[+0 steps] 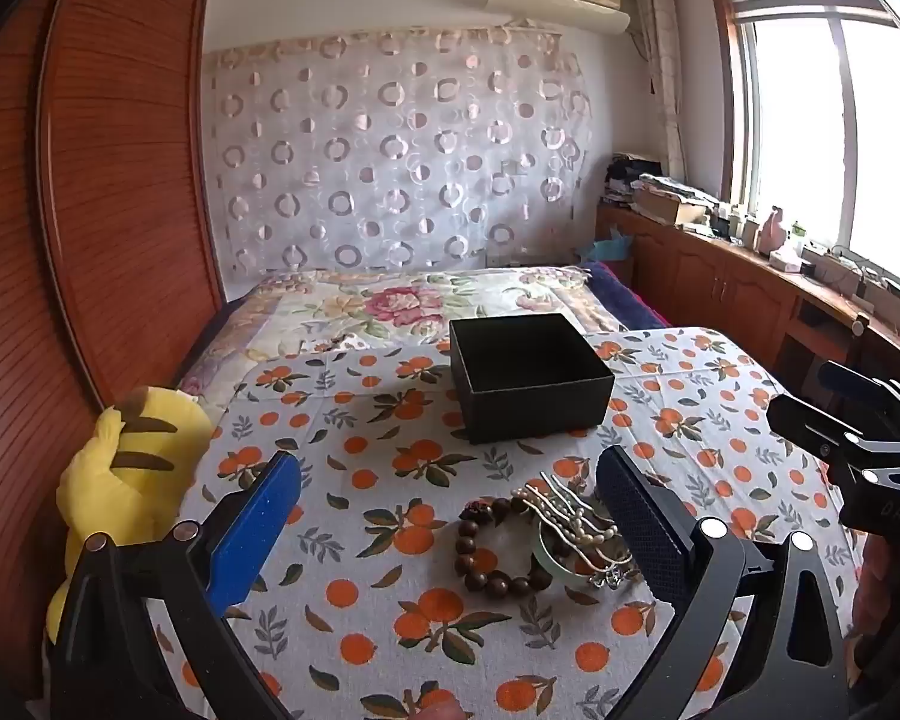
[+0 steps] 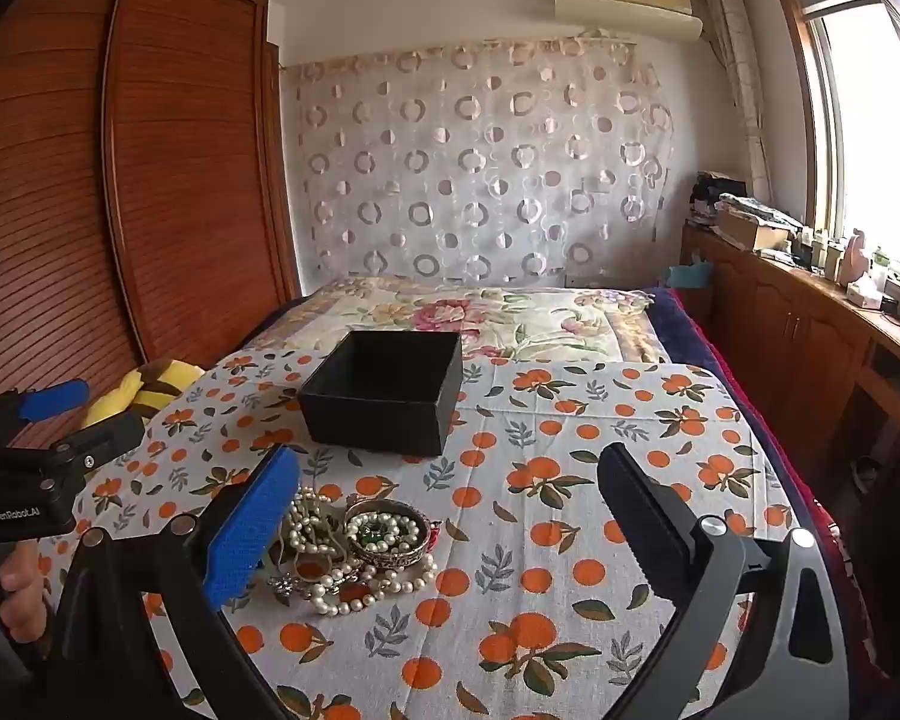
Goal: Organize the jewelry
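A pile of jewelry lies on the orange-print tablecloth [image 1: 390, 600]. In the left wrist view I see a brown wooden bead bracelet [image 1: 492, 546], a pearl hair comb [image 1: 570, 516] and a pale green bangle [image 1: 555, 558]. In the right wrist view I see pearl strands [image 2: 324, 546] and a round ornate metal dish [image 2: 387, 531]. An open black box [image 1: 528, 375] [image 2: 384, 390] stands empty behind the pile. My left gripper [image 1: 450, 528] is open, hovering over the bracelet. My right gripper [image 2: 450, 516] is open, just right of the pile. Each gripper shows in the other's view [image 1: 834, 420] [image 2: 60, 420].
A yellow striped plush toy [image 1: 126, 474] sits at the table's left edge. A bed with a floral cover [image 1: 402, 306] lies beyond the table. A wooden wardrobe [image 1: 90, 210] is on the left, and a cluttered wooden counter [image 1: 750, 258] runs under the window on the right.
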Available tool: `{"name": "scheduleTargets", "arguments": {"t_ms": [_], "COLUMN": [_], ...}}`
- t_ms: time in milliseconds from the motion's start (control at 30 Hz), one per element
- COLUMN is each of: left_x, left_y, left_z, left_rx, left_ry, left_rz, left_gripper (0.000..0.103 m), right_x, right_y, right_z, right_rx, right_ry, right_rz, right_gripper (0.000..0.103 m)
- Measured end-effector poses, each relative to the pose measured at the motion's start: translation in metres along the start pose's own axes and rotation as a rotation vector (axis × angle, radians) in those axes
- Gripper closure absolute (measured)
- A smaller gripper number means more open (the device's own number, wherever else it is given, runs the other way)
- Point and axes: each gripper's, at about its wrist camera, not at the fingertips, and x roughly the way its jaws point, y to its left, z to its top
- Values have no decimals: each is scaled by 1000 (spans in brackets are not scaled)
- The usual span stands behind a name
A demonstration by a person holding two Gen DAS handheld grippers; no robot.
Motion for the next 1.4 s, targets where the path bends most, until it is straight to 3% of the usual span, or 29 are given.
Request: {"name": "scheduleTargets", "arguments": {"t_ms": [1400], "left_x": [0], "left_y": [0], "left_z": [0], "left_rx": [-6], "left_ry": [-5], "left_rz": [-4], "left_gripper": [8], "right_x": [-3], "right_y": [1], "right_z": [0], "right_rx": [-3], "right_ry": [0], "right_rz": [0], "right_gripper": [2]}}
